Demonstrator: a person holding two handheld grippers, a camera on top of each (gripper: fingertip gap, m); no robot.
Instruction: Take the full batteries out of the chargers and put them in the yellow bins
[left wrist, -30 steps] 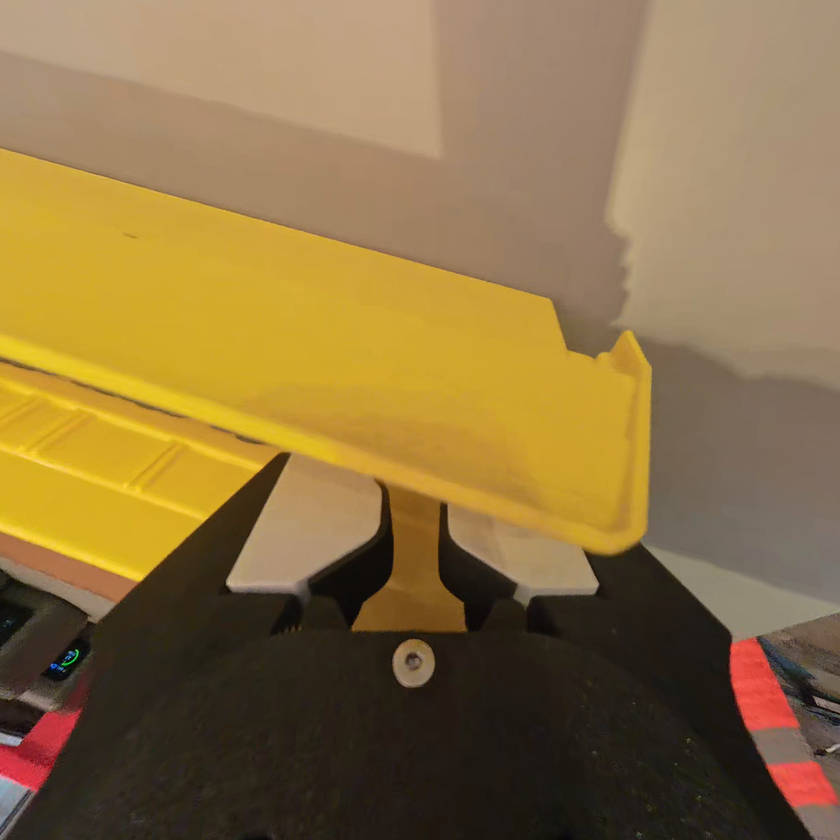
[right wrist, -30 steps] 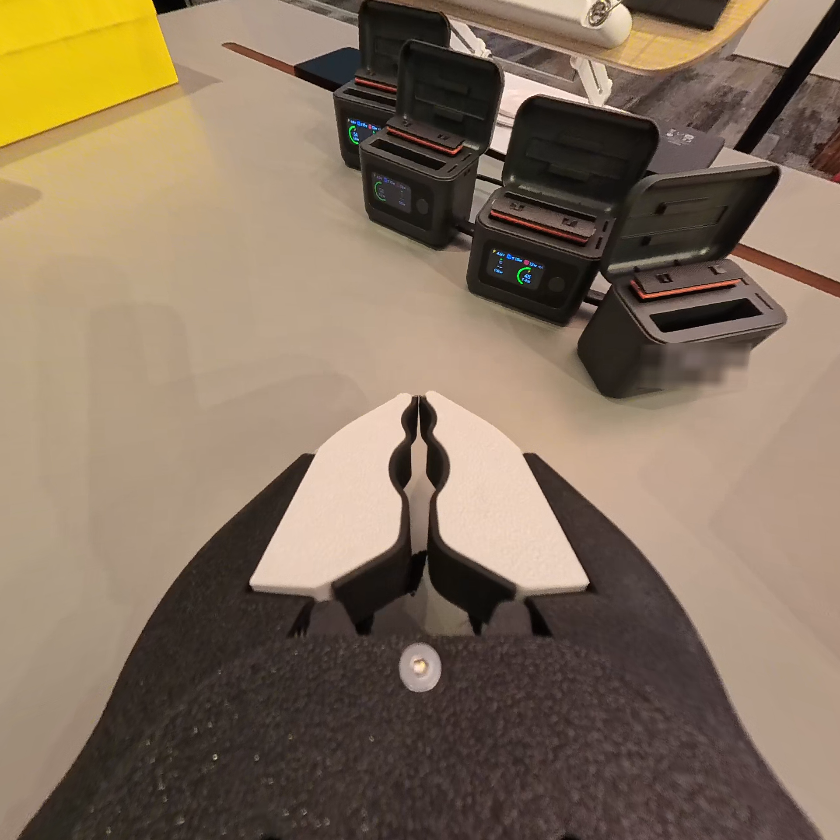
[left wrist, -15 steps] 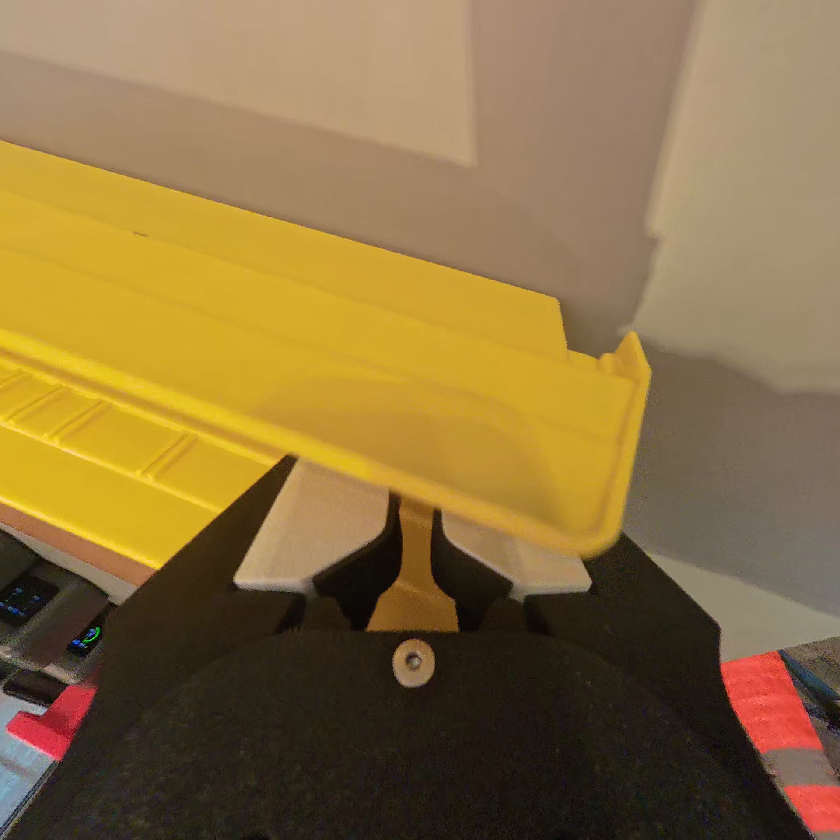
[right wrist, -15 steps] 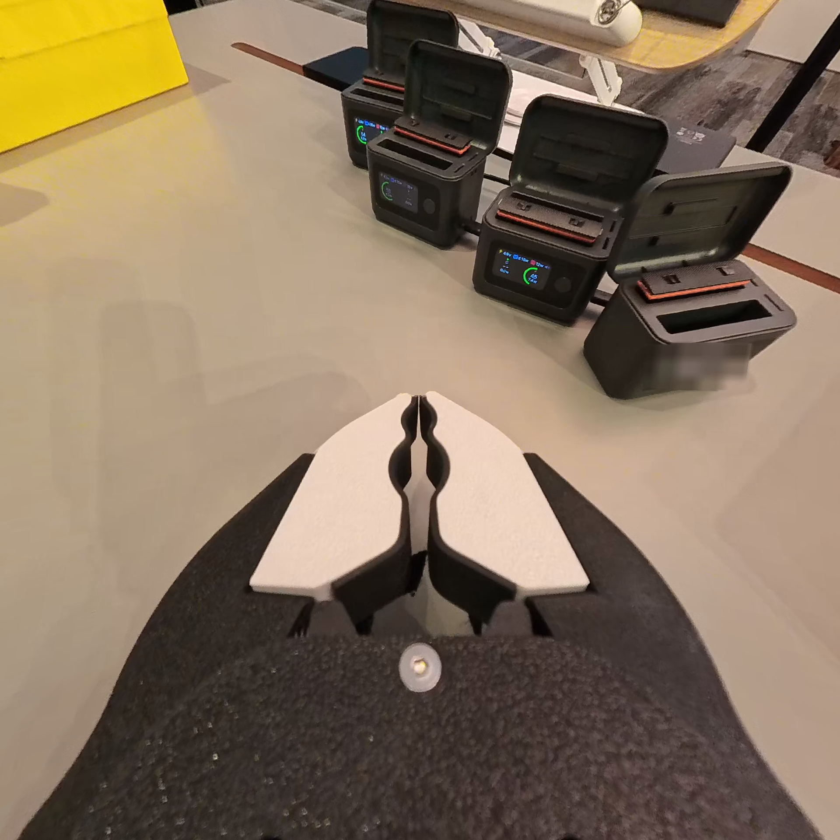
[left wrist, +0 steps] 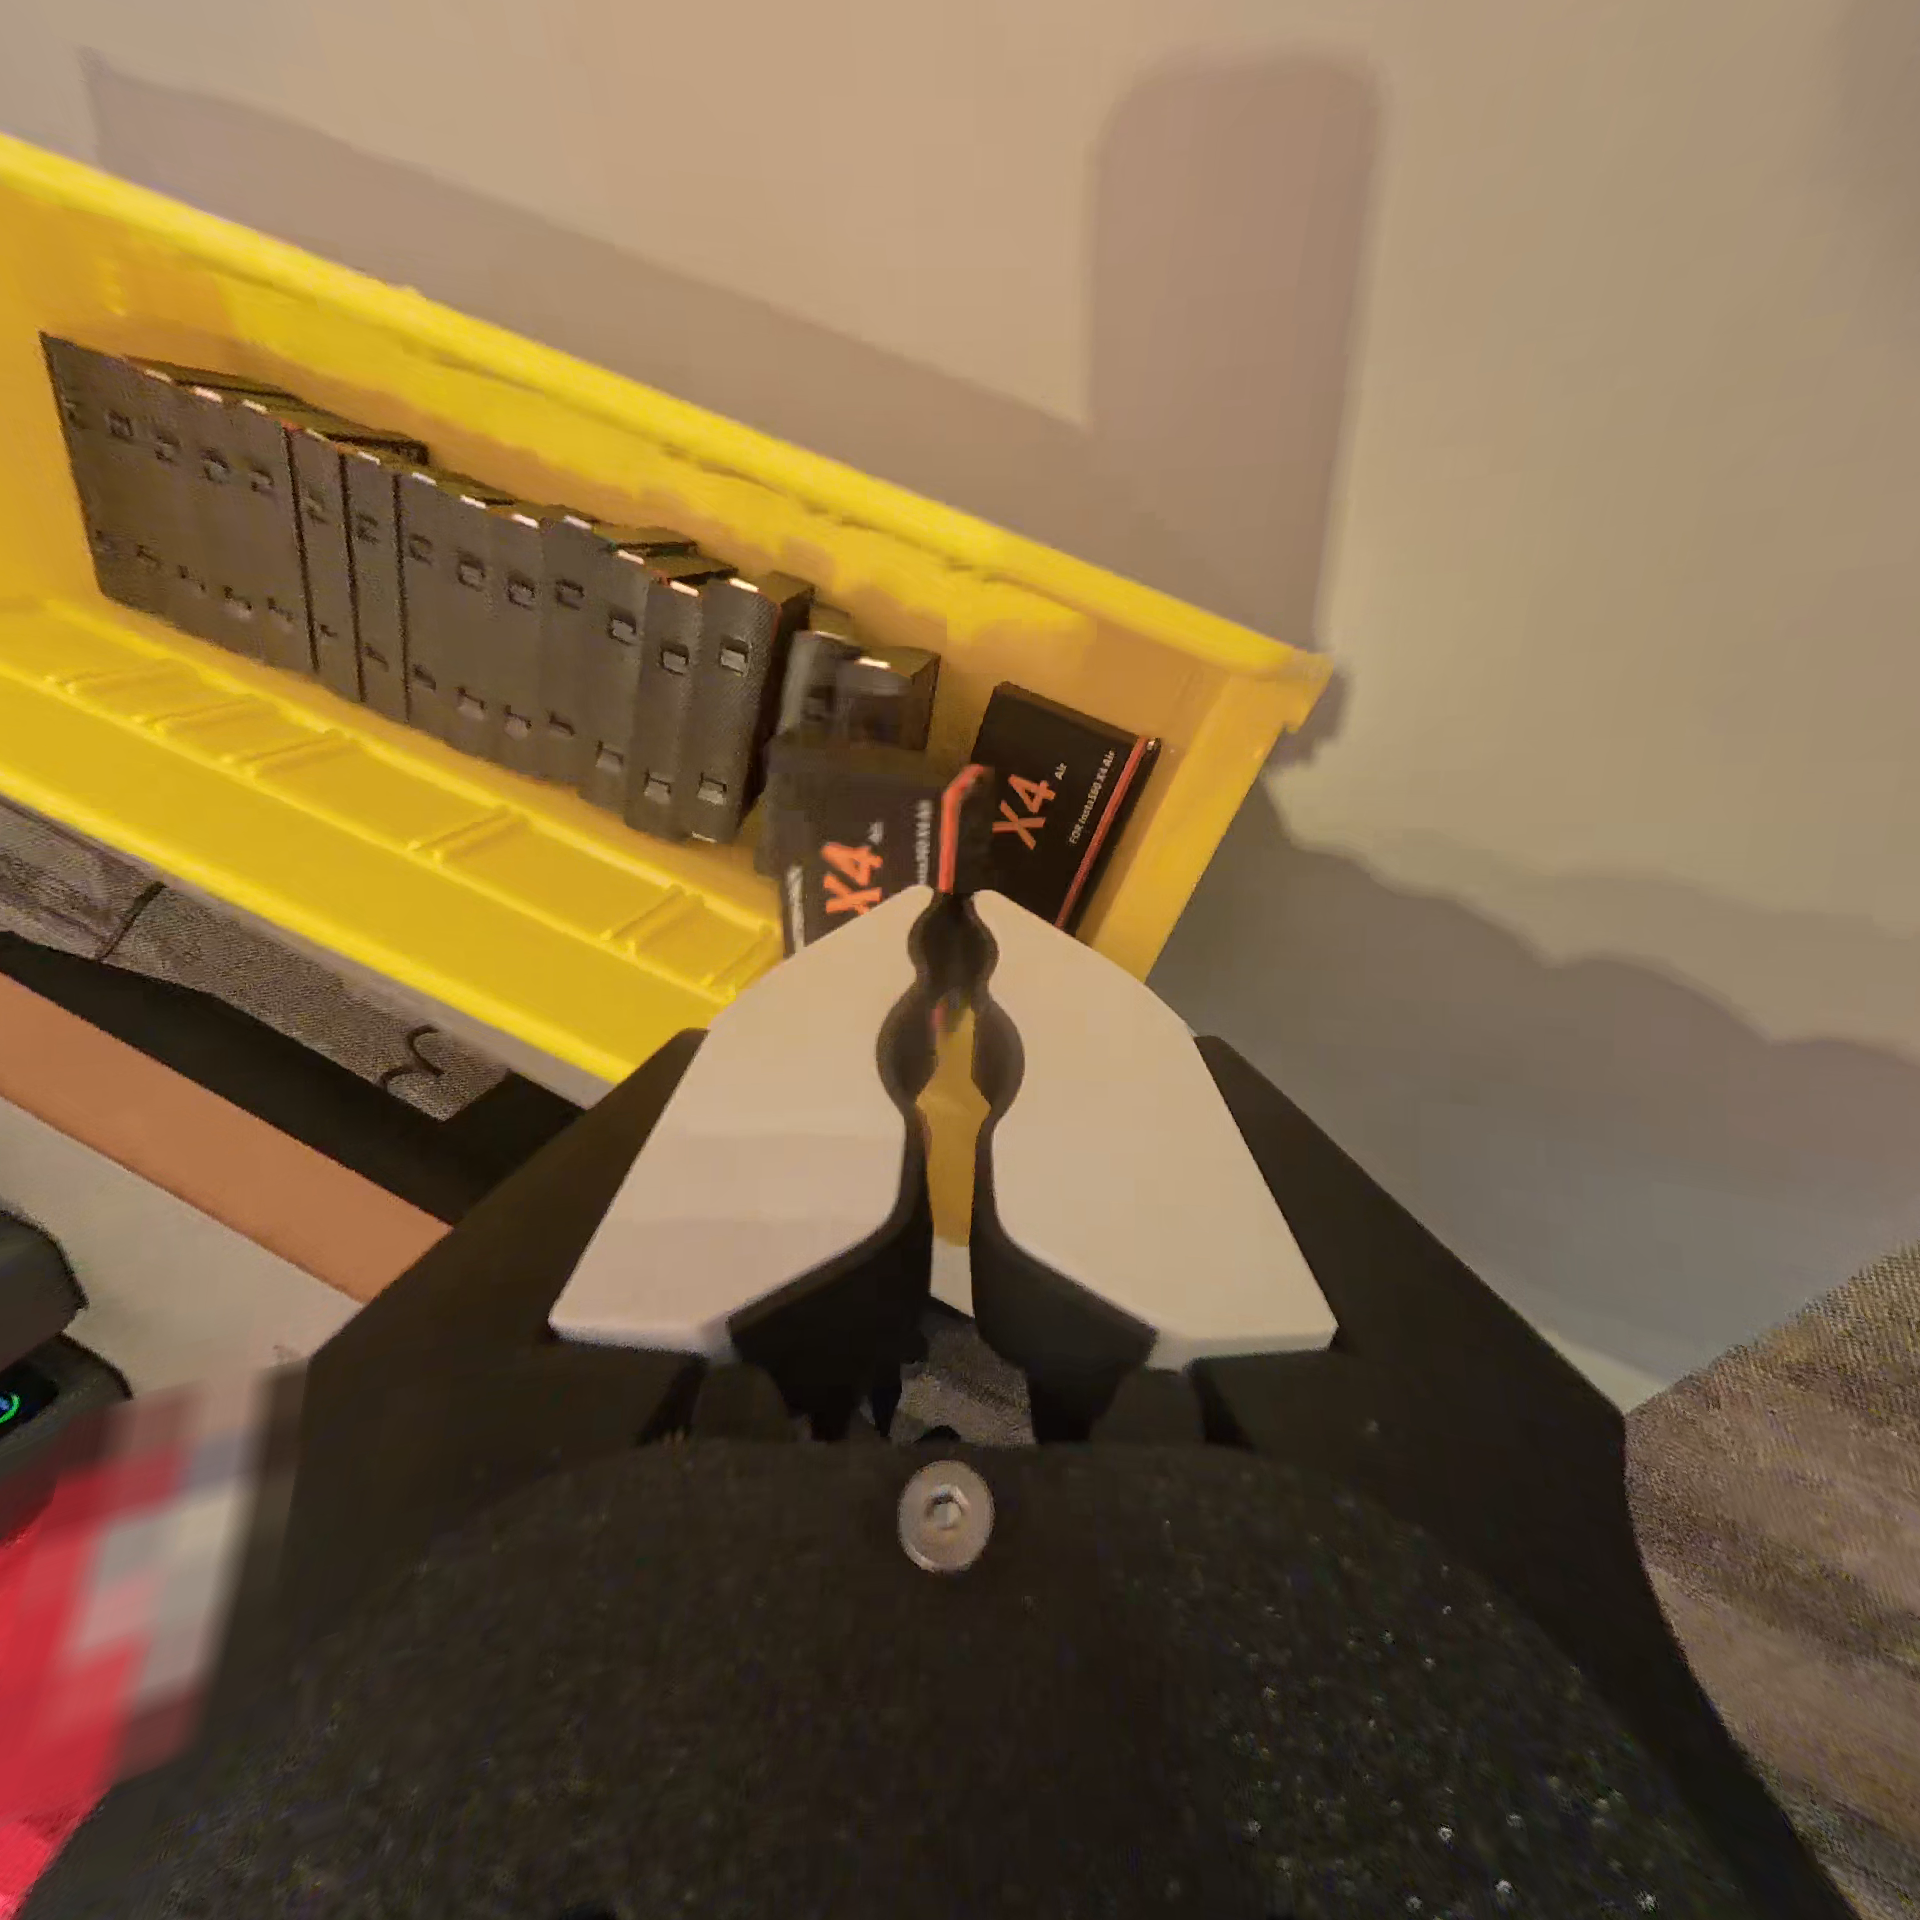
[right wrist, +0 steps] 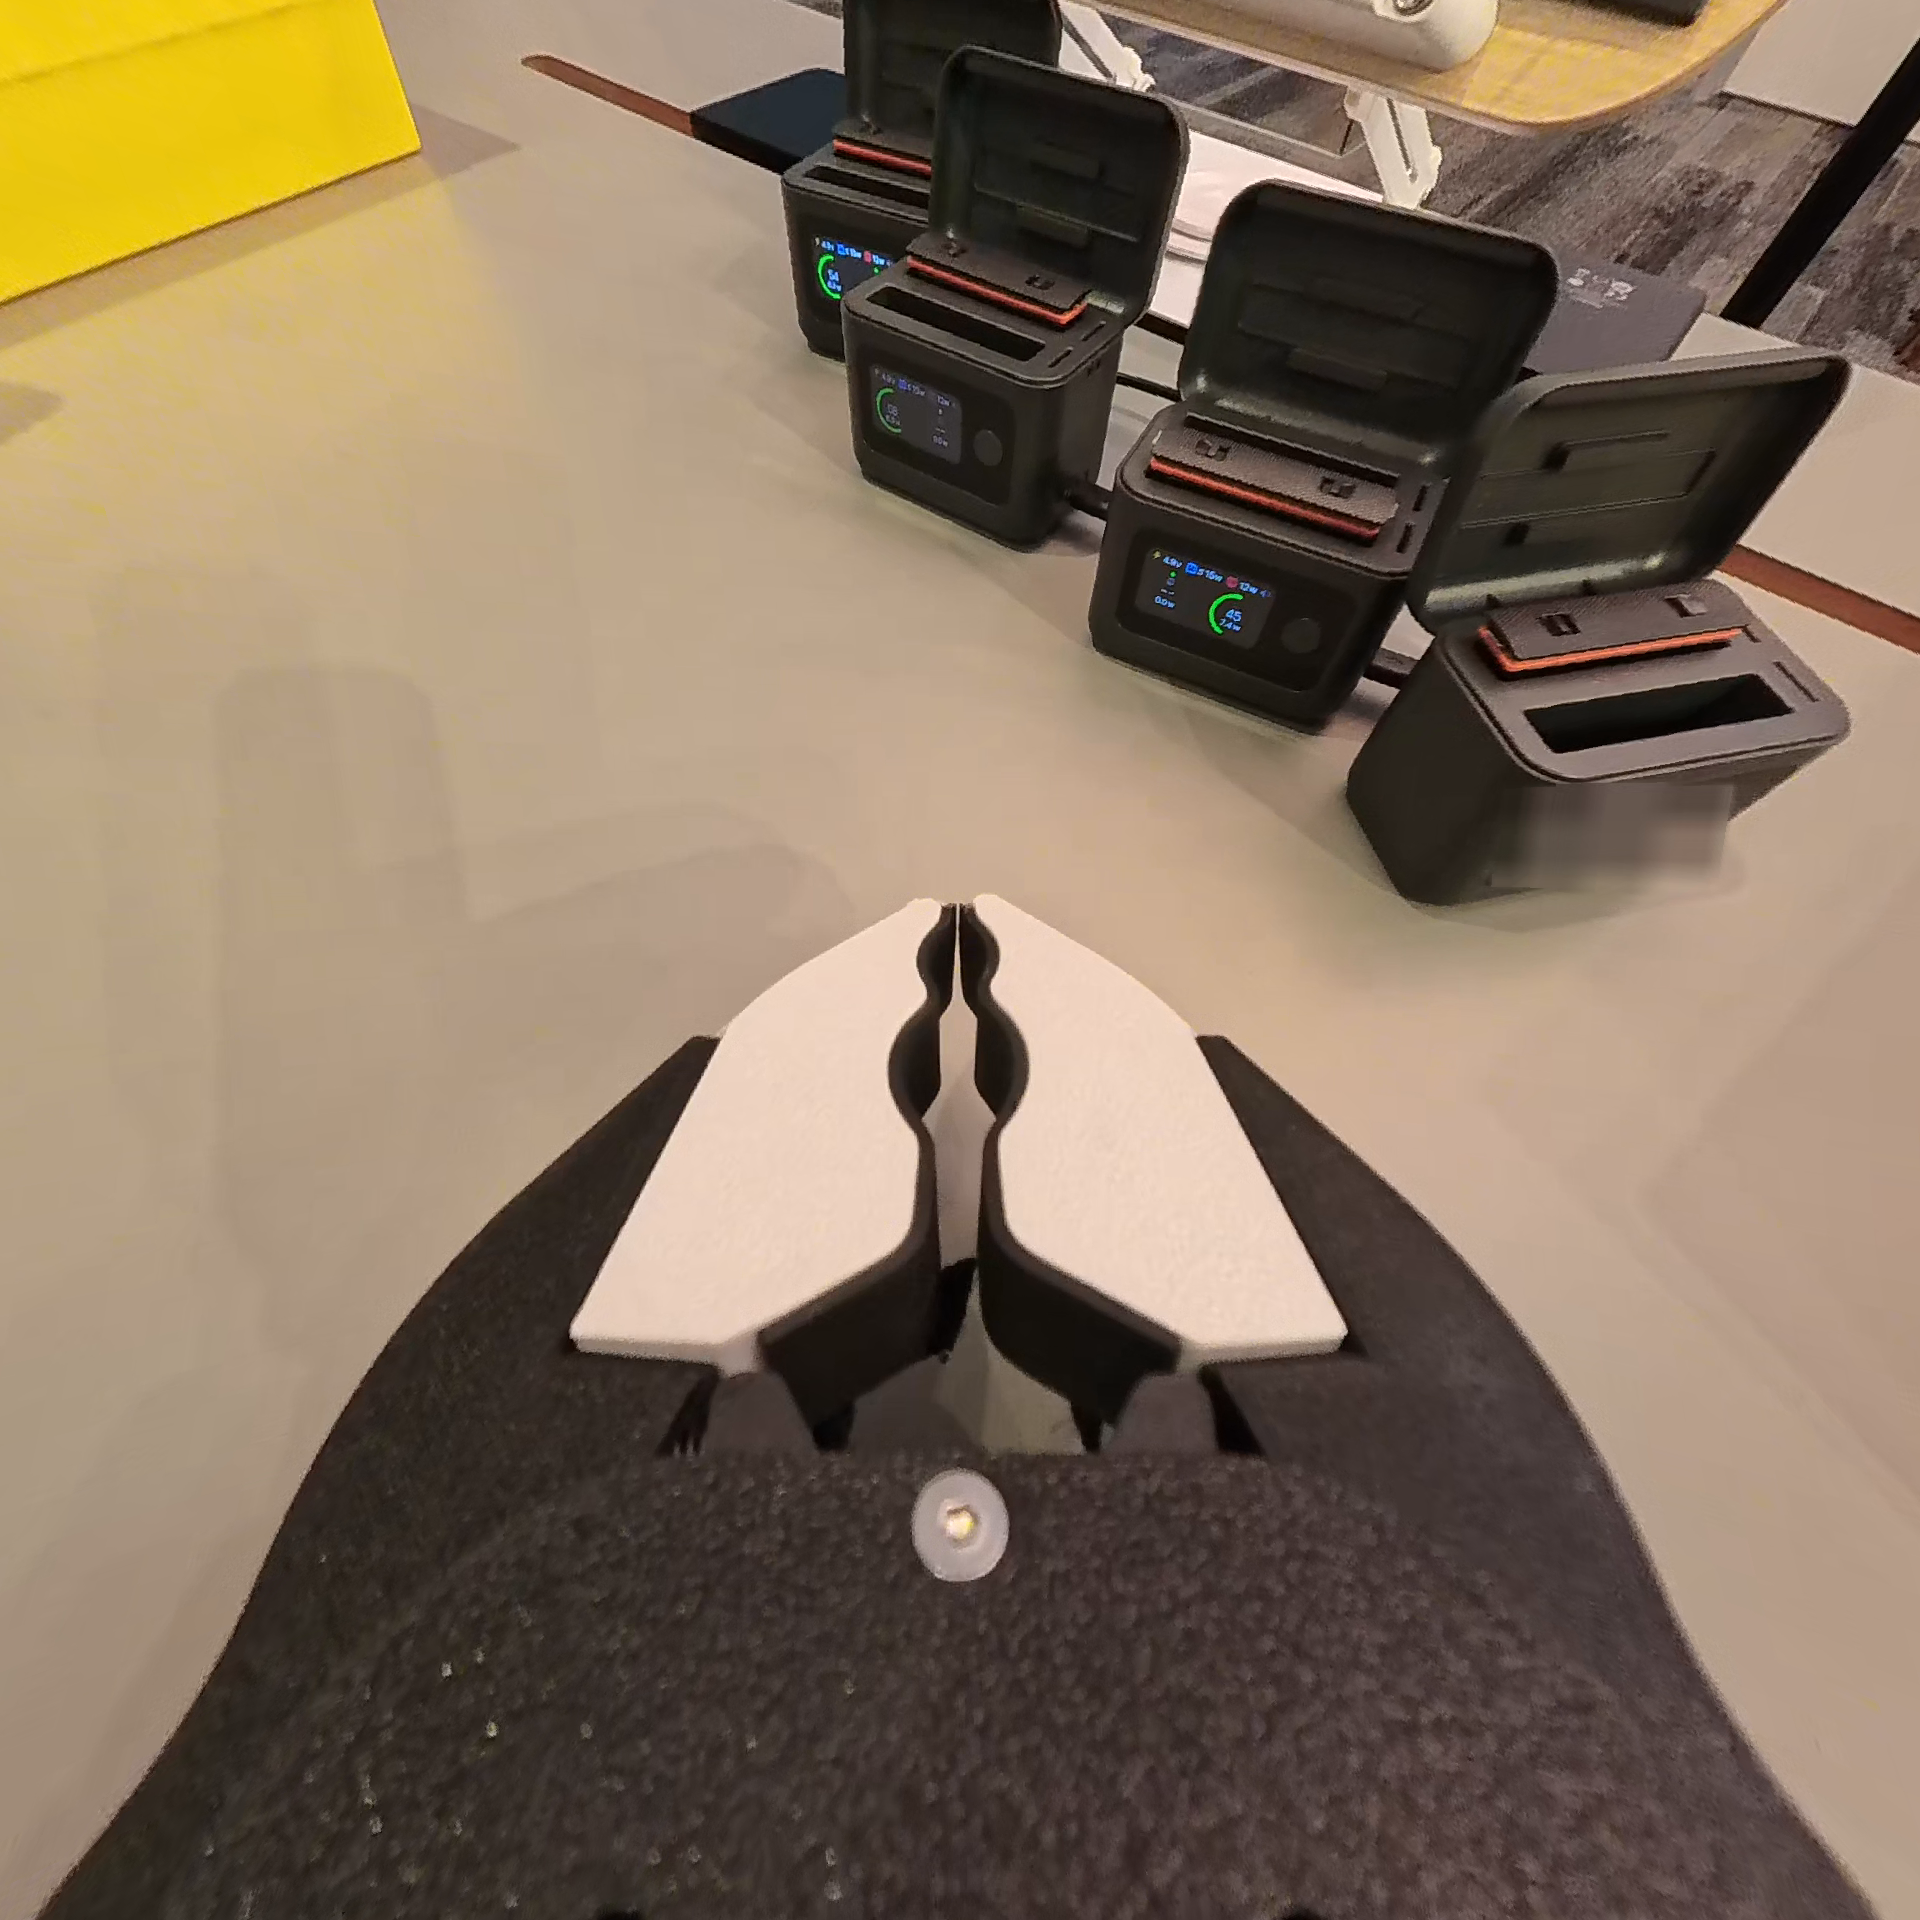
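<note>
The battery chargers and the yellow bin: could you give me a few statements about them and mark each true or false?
1. All four chargers on the table have their lids open. True.
2. The yellow bin is empty. False: a row of dark batteries stands inside it.
3. The right gripper holds a battery. False: its fingers are shut together on nothing.
4. The nearest charger has one empty slot. True.
5. The left gripper sits by the bin's end where two batteries lie flat. True.
</note>
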